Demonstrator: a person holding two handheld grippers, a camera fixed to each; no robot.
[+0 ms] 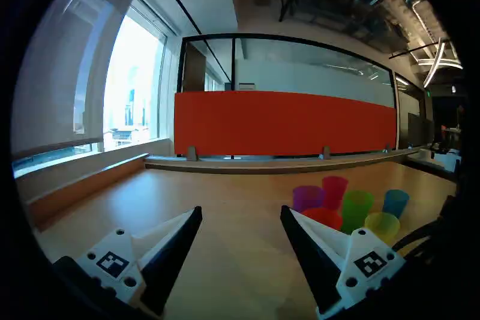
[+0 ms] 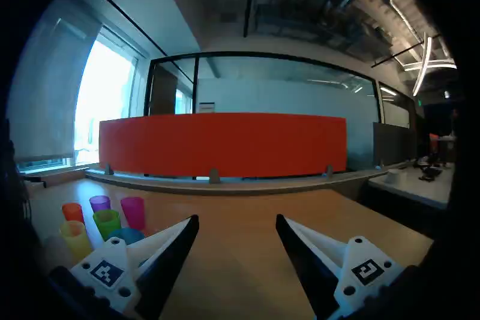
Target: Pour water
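Left gripper (image 1: 240, 209) and right gripper (image 2: 237, 218) are both released, fingers spread wide with only bare wood between them, low over the table (image 1: 228, 242). The task's things are six small translucent cups standing upright in a tight group, well short of the table's far edge where the red partition (image 1: 282, 123) runs: a purple cup (image 1: 307, 197), a magenta cup (image 1: 334, 190), a green cup (image 1: 357, 206), a blue cup (image 1: 395, 201), a yellow cup (image 1: 382, 224) and an orange-red cup (image 1: 324, 218), this last partly behind the left gripper's finger. The group lies right of the left gripper and left of the right one, so between the two. Whether any cup holds water I cannot tell. By my judgement pouring has not begun and the step in hand is the approach. Next, one gripper would need to turn inward, straddle a single outer cup without knocking its neighbours, and close gently, since such light cups likely tip easily.
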